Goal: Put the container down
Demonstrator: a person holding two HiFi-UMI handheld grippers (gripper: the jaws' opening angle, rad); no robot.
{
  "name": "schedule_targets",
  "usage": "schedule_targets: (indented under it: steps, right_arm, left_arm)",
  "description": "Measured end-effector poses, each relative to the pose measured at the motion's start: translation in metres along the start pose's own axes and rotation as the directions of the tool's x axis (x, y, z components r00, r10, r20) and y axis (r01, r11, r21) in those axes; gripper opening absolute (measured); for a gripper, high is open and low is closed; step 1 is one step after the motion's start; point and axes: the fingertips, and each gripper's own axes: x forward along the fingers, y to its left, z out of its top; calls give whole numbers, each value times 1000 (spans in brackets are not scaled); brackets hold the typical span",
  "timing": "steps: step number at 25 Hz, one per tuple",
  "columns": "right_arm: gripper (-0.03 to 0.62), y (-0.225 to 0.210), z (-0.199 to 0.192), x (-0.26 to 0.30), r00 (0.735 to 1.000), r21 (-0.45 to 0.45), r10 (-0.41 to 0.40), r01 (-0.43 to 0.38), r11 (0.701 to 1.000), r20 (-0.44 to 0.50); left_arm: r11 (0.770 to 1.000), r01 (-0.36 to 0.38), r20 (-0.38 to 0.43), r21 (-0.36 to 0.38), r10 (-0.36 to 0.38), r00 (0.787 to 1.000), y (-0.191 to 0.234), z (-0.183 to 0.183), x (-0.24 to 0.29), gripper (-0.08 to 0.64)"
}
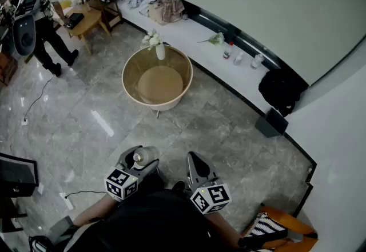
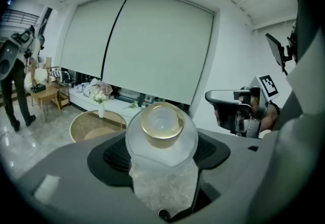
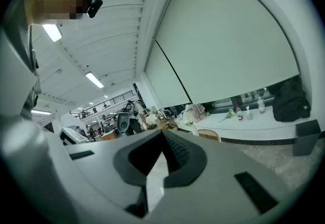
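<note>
The left gripper (image 1: pixel 137 160) grasps the frosted container (image 2: pixel 161 139) with the gold lid across its body, jaws wide around it. I judge this a carrying hold, since the container hangs above the floor and the round glass table (image 1: pixel 184 82) stands well ahead. This gripper tilts somewhat downward. The right gripper (image 1: pixel 194 164) is nearly level, clenched and empty, idle beside it.

Round glass table (image 1: pixel 184 82) on marble floor (image 1: pixel 97 125) (flower vase (image 1: pixel 160 51) on top)

Bright, even light; fisheye-warped edges
</note>
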Motion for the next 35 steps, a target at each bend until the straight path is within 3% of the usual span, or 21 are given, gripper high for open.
schedule_targets:
  steps: [4, 7, 10, 16, 23, 29, 35]
  right_arm:
    - [5, 15, -1, -38, 1000, 0, -8, 8, 1000, 12]
    - [5, 24, -13, -53, 1000, 16, -14, 14, 1000, 6]
    - [5, 32, -30, -55, 1000, 20, -20, 20, 1000, -17]
    - [6, 51, -55, -51, 998, 38, -23, 26, 999, -61]
    - [6, 64, -39, -50, 999, -15, -14, 14, 1000, -44]
    - [6, 46, -27, -61, 999, -19, -25, 24, 1000, -23]
    - [6, 26, -32, -72, 997, 6, -57, 57, 998, -44]
  left_arm:
    - [997, 27, -14, 75, -26, 1000, -41, 2, -30, 337]
    - [996, 14, -3, 92, -14, 1000, -52, 1, -45, 337]
    - [997, -19, 13, 73, 18, 1000, -48, -1, -58, 337]
    - [997, -59, -26, -38, 59, 998, -33, -43, -84, 337]
    - [1000, -27, 11, -6, 27, 1000, -43, -29, -85, 337]
    - [1000, -7, 47, 6, 7, 999, -59, -12, -68, 337]
    - [999, -31, 17, 9, 31, 999, -62, -20, -57, 338]
